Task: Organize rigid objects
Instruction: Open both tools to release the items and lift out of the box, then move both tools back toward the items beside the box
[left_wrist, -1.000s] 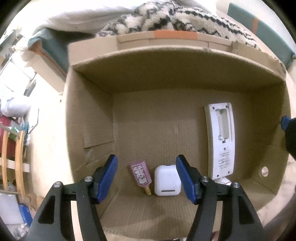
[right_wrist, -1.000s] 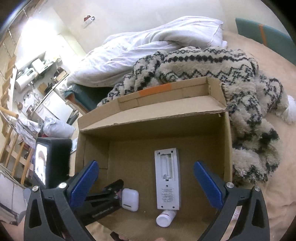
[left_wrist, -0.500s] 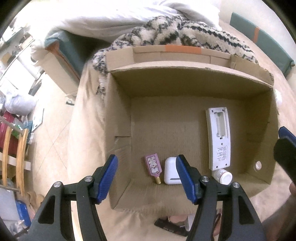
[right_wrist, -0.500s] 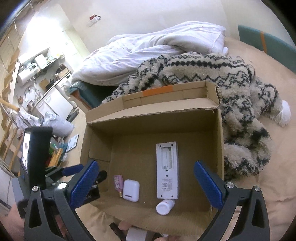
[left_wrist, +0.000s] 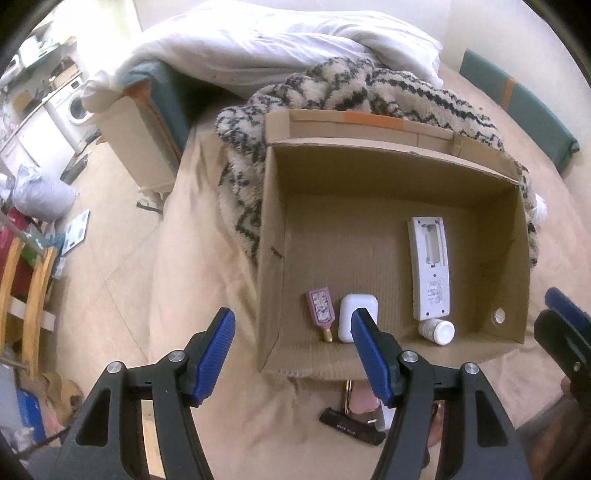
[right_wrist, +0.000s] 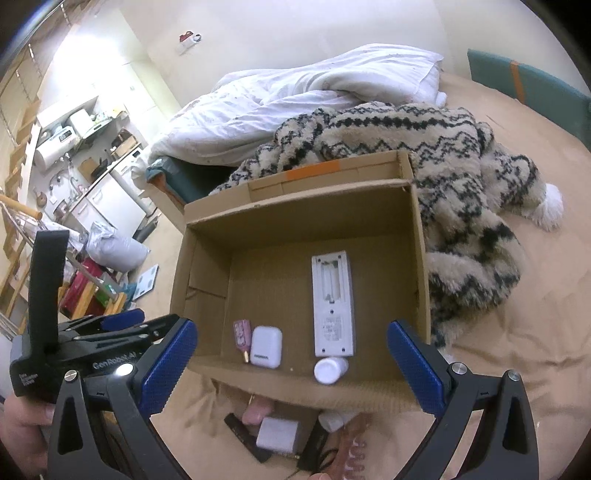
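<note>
An open cardboard box (left_wrist: 273, 236) (right_wrist: 199, 280) lies on the beige bed sheet. Inside it lie a white remote (left_wrist: 429, 269) (right_wrist: 333, 306), a white earbud case (left_wrist: 357, 314) (right_wrist: 266, 347), a pink tube (left_wrist: 320, 308) (right_wrist: 242, 335) and a white pill bottle (left_wrist: 437, 331) (right_wrist: 330, 369). In front of the box lie several loose items: a white block (right_wrist: 277, 432), a black stick (left_wrist: 351, 428) (right_wrist: 245, 435) and a pink item (right_wrist: 256, 410). My left gripper (left_wrist: 291, 354) (right_wrist: 110, 325) is open and empty, above the box's near left corner. My right gripper (right_wrist: 291, 363) (left_wrist: 565, 314) is open and empty above the near wall.
A patterned fuzzy blanket (right_wrist: 443, 147) and a white duvet (right_wrist: 295, 99) lie behind and right of the box. The bed's left edge drops to a floor with clutter, a bag (left_wrist: 40, 195) and a wooden chair (left_wrist: 29, 295).
Both grippers have pulled back and up from the box. My left gripper was down inside it over the tube and earbud case; now it is outside, and the loose items in front show.
</note>
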